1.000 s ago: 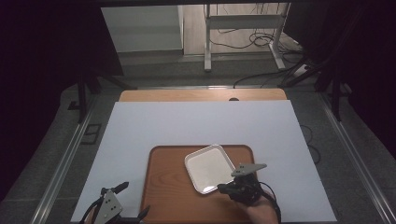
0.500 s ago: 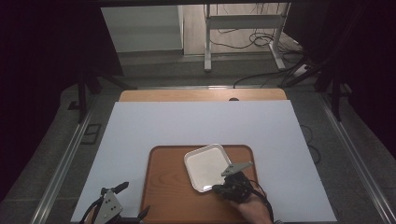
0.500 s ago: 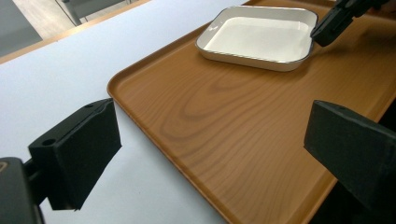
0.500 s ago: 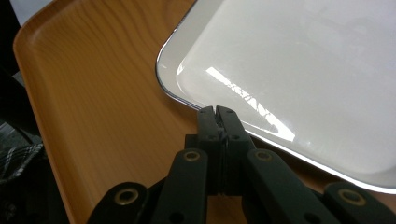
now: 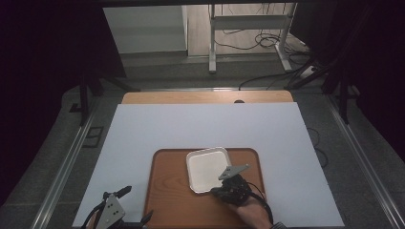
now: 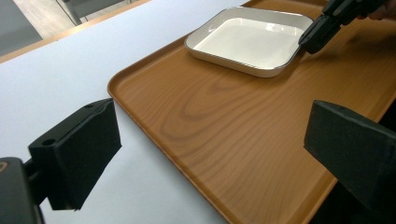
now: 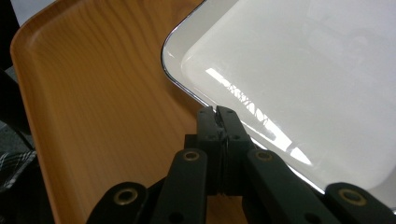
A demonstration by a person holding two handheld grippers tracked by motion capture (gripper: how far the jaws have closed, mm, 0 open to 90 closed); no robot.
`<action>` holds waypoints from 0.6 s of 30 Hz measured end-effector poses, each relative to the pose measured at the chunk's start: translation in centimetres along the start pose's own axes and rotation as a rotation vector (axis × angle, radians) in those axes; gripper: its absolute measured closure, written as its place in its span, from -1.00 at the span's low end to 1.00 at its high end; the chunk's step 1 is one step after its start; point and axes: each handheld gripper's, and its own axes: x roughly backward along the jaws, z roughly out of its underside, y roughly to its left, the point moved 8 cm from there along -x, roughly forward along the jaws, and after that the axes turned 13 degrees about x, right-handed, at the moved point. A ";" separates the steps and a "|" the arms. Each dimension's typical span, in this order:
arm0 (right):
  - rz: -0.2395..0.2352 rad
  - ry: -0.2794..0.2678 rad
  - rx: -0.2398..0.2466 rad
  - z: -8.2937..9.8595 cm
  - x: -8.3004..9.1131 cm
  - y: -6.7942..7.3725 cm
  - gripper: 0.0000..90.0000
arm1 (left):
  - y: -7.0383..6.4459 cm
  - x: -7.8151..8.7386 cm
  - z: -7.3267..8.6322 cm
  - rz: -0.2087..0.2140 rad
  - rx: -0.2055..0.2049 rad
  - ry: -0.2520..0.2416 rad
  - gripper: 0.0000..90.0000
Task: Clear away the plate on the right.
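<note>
White-covered table (image 5: 200,129) in a dim room carries a wooden tray (image 5: 167,191) at its near edge, with a square white dish (image 5: 205,167) lying flat on the tray's far right part. Right gripper (image 7: 218,112) has its jaws pressed together at the dish's near rim; whether they pinch that rim cannot be told. Left gripper (image 6: 210,149) hangs wide open and empty off the tray's left edge. The dish looks rigid, glossy, likely slippery and chip-prone, so the raised rim is the sensible hold.

White square dish (image 5: 207,168) on wooden tray (image 5: 167,195), tray on white worktop (image 5: 200,126), right gripper (image 5: 223,190) at dish's near right corner, jaws against its rim, left gripper (image 5: 125,205) well apart, left of tray, jaws spread wide
</note>
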 end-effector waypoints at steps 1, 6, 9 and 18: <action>0.001 -0.002 -0.002 -0.1 0.0 0.0 0.96 | 0.0 0.0 0.0 0.000 0.000 0.000 -0.92; 0.007 -0.013 0.004 -0.4 -0.2 -0.2 0.96 | 0.0 0.0 0.0 0.000 0.001 -0.001 -0.92; 0.025 -0.022 0.010 -0.8 -0.3 -0.3 0.97 | 0.0 0.0 0.0 0.000 0.001 -0.001 -0.92; 0.030 -0.031 0.024 -1.3 -0.8 -0.4 0.96 | 0.0 0.0 0.0 -0.001 0.003 -0.002 -0.92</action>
